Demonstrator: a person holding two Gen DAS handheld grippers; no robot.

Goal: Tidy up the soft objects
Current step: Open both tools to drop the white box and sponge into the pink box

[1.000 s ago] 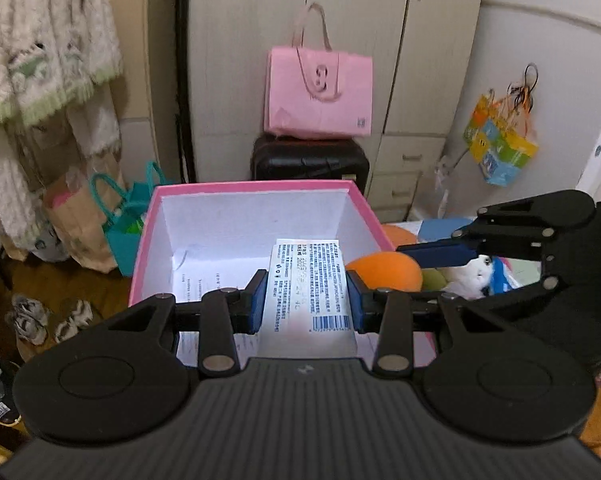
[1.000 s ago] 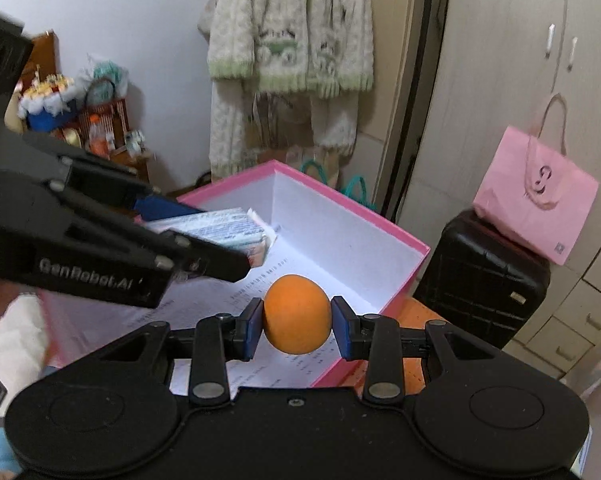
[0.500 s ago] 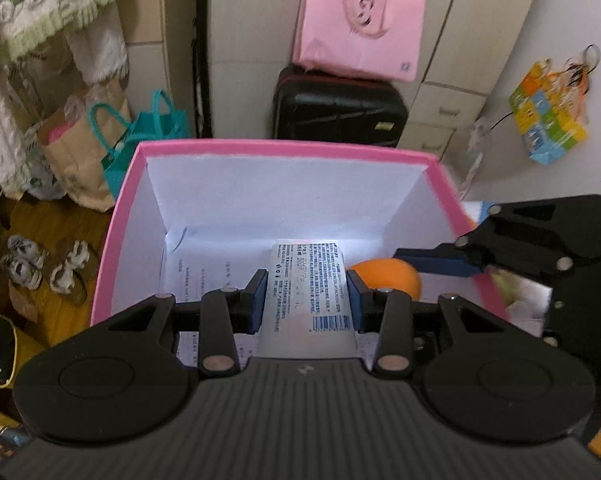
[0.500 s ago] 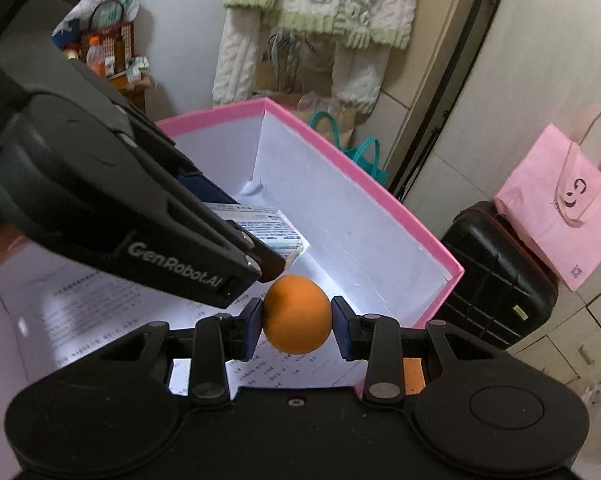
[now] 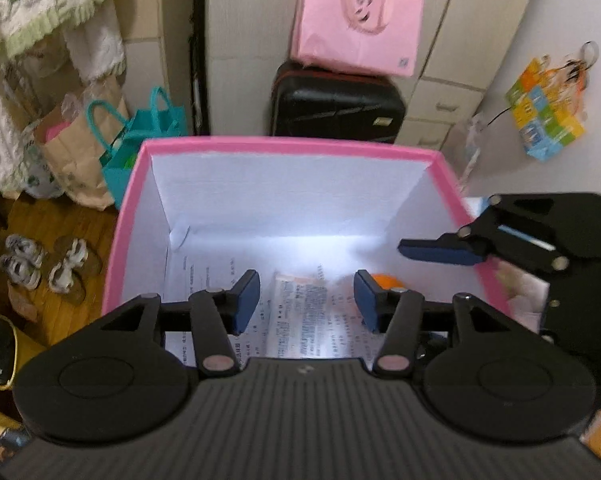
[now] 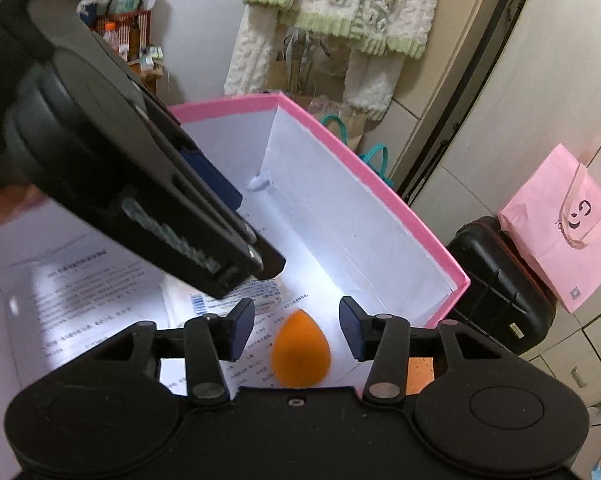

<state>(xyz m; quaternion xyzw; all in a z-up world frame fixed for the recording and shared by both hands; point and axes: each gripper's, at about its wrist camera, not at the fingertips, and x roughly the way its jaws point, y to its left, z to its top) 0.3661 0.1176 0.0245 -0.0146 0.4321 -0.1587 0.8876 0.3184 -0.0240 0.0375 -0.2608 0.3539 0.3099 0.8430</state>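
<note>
**Both tongs open over the pink box**

Nearest in the left wrist view, the left tongs (image 5: 306,300) stand open, their blue pads well apart; their jaws have just been opening. Between and below them lies the white printed tissue packet (image 5: 300,312), touched by neither pad, resting on the printed paper sheets (image 5: 204,276) that line the box floor. In the right wrist view the same packet (image 6: 236,300) shows partly under the left tool's black body.

The right tongs (image 6: 297,326) are open as well, their jaws likewise just opened. The orange teardrop-shaped sponge (image 6: 300,350) sits between the pads with a clear gap on each side; it looks blurred, and whether it already rests on the paper cannot be told. From the left wrist view only a sliver of that sponge (image 5: 386,280) peeks out behind the right pad, and the right tongs (image 5: 440,249) reach in over the box's right wall.

Both objects are inside the pink cardboard box with white inner walls (image 5: 284,148), toward its near right part; its far corner (image 6: 278,98) shows in the right wrist view.

Beyond the box stands a black hard-shell suitcase (image 5: 338,102) with a pink paper shopping bag (image 5: 356,28) on top. To the far left, a teal bag (image 5: 140,144) and a brown paper bag (image 5: 76,148) sit on the wooden floor, under a hanging cream knitted cardigan with green trim (image 6: 332,8).
</note>
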